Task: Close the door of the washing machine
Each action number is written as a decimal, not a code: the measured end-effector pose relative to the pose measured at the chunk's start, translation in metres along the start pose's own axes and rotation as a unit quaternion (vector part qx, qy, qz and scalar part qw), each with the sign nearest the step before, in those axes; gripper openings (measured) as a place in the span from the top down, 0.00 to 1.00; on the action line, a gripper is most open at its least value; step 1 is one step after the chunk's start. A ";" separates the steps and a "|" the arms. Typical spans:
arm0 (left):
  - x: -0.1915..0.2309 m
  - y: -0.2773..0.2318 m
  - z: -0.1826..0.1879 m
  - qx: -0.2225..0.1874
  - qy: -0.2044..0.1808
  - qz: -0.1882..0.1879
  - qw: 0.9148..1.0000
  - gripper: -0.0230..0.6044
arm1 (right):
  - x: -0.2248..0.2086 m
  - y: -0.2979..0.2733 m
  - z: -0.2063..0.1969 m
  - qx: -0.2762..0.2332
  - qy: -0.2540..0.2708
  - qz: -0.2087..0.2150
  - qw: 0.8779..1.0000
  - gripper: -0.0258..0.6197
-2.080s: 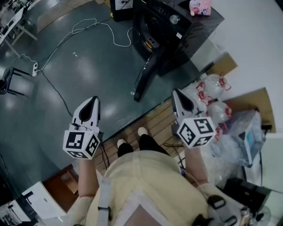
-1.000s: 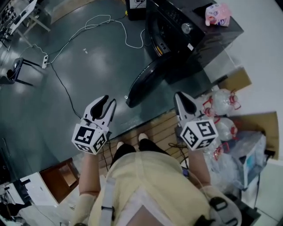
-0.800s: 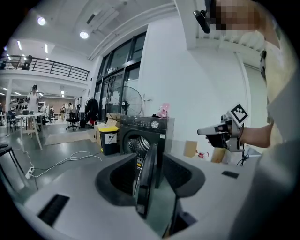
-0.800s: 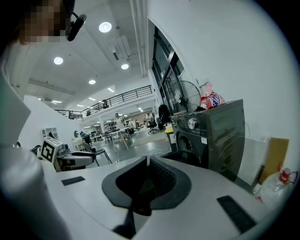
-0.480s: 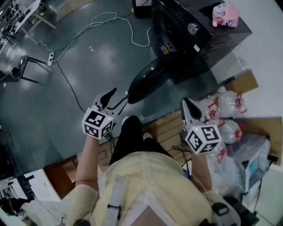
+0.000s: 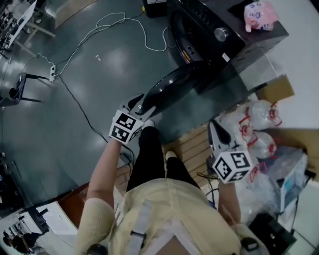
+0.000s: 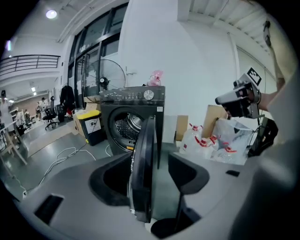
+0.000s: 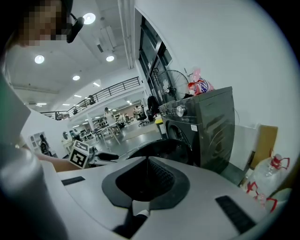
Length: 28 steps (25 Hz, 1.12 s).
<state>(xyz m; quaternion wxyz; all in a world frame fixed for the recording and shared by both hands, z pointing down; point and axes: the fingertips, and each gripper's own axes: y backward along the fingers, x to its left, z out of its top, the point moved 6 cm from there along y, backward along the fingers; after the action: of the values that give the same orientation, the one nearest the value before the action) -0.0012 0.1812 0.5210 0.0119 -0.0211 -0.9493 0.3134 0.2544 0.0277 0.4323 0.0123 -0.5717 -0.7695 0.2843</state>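
The black washing machine (image 6: 219,35) stands at the upper right with its round door (image 6: 172,87) swung wide open toward me. My left gripper (image 6: 141,102) is at the door's free edge. Its jaws have just been opening and stand wide. In the left gripper view the door's rim (image 7: 143,168) stands upright between them, close to the left pad, with a gap on the right. The drum opening (image 7: 125,129) shows behind. My right gripper (image 6: 213,124) hangs shut and empty to the right, apart from the door (image 8: 159,147).
A pink soft pack (image 6: 260,14) lies on top of the machine. Water bottles (image 6: 259,124) and cardboard (image 6: 271,89) crowd the floor at the right. A white cable (image 6: 114,25) and power strip (image 6: 52,74) lie on the grey floor. A wooden pallet (image 6: 189,149) is underfoot.
The left gripper has moved forward and down to the door's edge and its jaws have opened round it. The right gripper has sunk a little and stayed shut.
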 end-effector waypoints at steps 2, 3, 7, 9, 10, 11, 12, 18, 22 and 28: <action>0.013 -0.015 -0.001 0.010 -0.021 -0.008 1.000 0.60 | 0.002 -0.007 0.001 0.005 0.001 -0.008 1.000 0.95; 0.020 -0.021 -0.002 0.013 -0.025 -0.012 1.000 0.60 | 0.002 -0.010 0.001 0.008 -0.001 -0.012 1.000 0.95; 0.039 -0.041 0.002 0.016 -0.033 -0.026 0.999 0.60 | 0.002 -0.025 -0.004 0.024 -0.009 -0.025 0.999 0.95; 0.046 -0.046 0.004 0.014 -0.045 -0.029 0.998 0.60 | 0.004 -0.035 -0.004 0.028 -0.009 -0.027 0.999 0.95; 0.049 -0.048 0.004 0.015 -0.052 -0.032 0.998 0.60 | 0.006 -0.040 -0.003 0.030 -0.009 -0.028 0.999 0.95; 0.052 -0.051 0.003 0.019 -0.058 -0.035 0.998 0.60 | 0.009 -0.044 -0.002 0.032 -0.009 -0.028 0.999 0.95; 0.055 -0.053 0.002 0.024 -0.064 -0.038 0.997 0.60 | 0.011 -0.049 -0.001 0.032 -0.009 -0.027 0.999 0.95; 0.079 -0.060 0.002 0.029 -0.073 -0.054 0.995 0.65 | 0.028 -0.084 0.012 0.037 -0.006 -0.020 0.999 0.95; 0.097 -0.064 0.006 0.033 -0.084 -0.079 0.993 0.72 | 0.043 -0.114 0.031 0.044 -0.007 -0.020 0.999 0.95; 0.107 -0.067 0.002 0.046 -0.086 -0.131 0.987 0.72 | 0.078 -0.154 0.068 0.064 -0.010 -0.036 0.997 0.95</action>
<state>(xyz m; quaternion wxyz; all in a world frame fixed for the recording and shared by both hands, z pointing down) -0.1101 0.1309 0.5606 -0.0281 0.1314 -0.9258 0.3532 0.0697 0.0402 0.4210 0.0510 -0.5390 -0.7697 0.3382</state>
